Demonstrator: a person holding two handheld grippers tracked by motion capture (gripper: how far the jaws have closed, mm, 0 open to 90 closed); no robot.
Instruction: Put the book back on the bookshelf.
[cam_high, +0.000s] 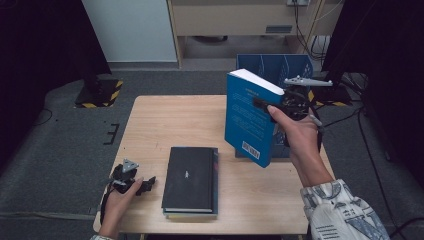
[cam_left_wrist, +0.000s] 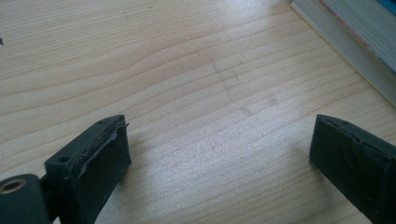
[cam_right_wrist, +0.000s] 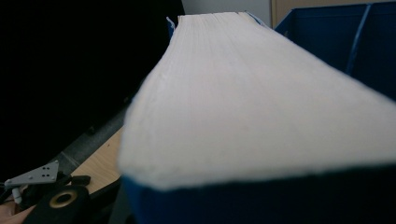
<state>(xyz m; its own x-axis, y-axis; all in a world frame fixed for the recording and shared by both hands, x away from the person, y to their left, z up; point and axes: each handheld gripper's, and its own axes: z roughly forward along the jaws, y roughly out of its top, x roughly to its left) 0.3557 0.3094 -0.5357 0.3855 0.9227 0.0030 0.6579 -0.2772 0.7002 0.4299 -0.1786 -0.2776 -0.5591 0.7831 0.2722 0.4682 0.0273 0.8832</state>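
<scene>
A thick blue book (cam_high: 248, 122) stands upright in the air over the right part of the wooden table (cam_high: 165, 120), barcode at its lower corner. My right gripper (cam_high: 266, 100) is shut on it near its top, one jaw lying across the cover. In the right gripper view the book's white page edge (cam_right_wrist: 261, 93) runs away from the camera. My left gripper (cam_high: 146, 184) rests near the table's front left corner, open, with bare wood between its jaws (cam_left_wrist: 219, 158).
A black book (cam_high: 190, 177) lies flat on another book at the table's front middle; their page edges (cam_left_wrist: 345, 42) lie just beyond my left gripper. A blue open container (cam_high: 295, 67) stands at the back right, behind the held book. Grey floor surrounds the table.
</scene>
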